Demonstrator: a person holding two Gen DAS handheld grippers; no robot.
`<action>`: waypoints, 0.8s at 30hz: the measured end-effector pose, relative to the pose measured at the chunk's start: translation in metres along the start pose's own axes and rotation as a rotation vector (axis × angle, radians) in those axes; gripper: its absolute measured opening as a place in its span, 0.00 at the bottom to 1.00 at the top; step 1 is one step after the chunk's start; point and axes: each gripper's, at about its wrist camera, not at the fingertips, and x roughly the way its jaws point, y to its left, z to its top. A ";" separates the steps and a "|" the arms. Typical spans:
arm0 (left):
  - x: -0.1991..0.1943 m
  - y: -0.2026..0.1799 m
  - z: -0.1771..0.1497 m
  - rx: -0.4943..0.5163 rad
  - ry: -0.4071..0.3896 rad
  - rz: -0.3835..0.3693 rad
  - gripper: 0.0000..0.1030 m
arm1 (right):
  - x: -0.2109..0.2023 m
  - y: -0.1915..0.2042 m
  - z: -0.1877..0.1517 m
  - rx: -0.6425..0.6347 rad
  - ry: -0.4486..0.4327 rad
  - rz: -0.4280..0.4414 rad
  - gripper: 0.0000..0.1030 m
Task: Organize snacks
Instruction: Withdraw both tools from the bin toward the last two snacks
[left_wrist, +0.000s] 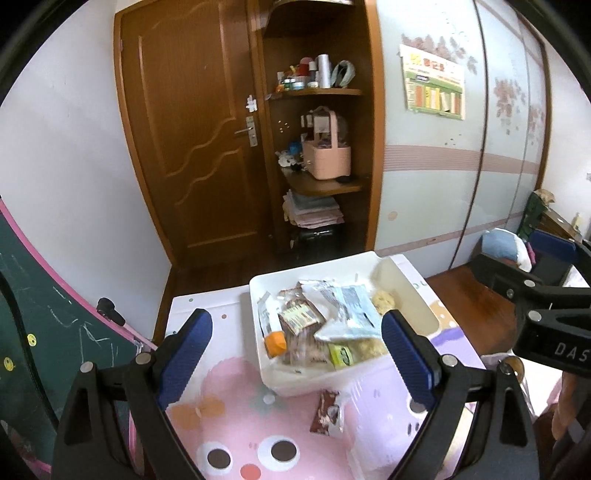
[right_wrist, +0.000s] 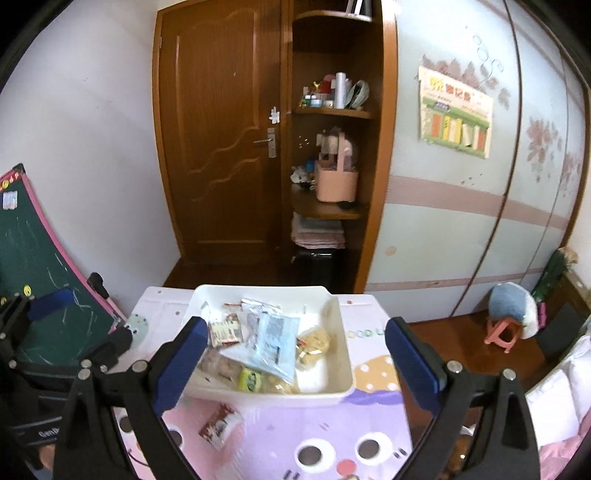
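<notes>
**Two open grippers above a tray of snacks**

Nearest the left wrist camera, the left gripper (left_wrist: 297, 354) has its black arms and blue-padded jaws spread wide, with nothing between them. The right gripper (right_wrist: 295, 360), of the same build, likewise has its jaws wide apart and empty; it also shows at the right edge of the left wrist view.

Below both lies the worktop (left_wrist: 236, 402), covered with a pink and lilac cartoon-animal print. On it, just in front of the tray, lies a single brown and white snack packet (right_wrist: 220, 425), flat and apart from either gripper.

Beyond the packet sits the white rectangular plastic tray (right_wrist: 341, 354), resting on the worktop. Inside it lies a loose heap of wrapped snacks (left_wrist: 317, 325): a pale blue and silver foil pouch (right_wrist: 275, 341) on top, brown wrapped bars, a small green-yellow packet, an orange-topped item and pale crumbly pieces at the right end.

To the left, a green chalkboard with a pink frame (right_wrist: 35, 291) leans beside the worktop. Farther back stand a brown wooden door (left_wrist: 192, 140) and open wooden corner shelves (left_wrist: 325, 184) carrying bottles, a pink handled basket and folded cloths. A pale sliding wardrobe front bearing a paper chart fills the right background.
</notes>
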 end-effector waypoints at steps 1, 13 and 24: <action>-0.007 -0.001 -0.004 0.006 -0.002 -0.002 0.90 | -0.006 0.000 -0.004 -0.007 -0.005 -0.013 0.95; -0.057 -0.009 -0.054 0.039 -0.031 -0.039 0.90 | -0.057 -0.009 -0.061 -0.023 -0.037 -0.068 0.94; -0.020 -0.014 -0.104 0.098 0.063 -0.067 0.90 | -0.030 -0.025 -0.133 0.057 0.127 -0.052 0.94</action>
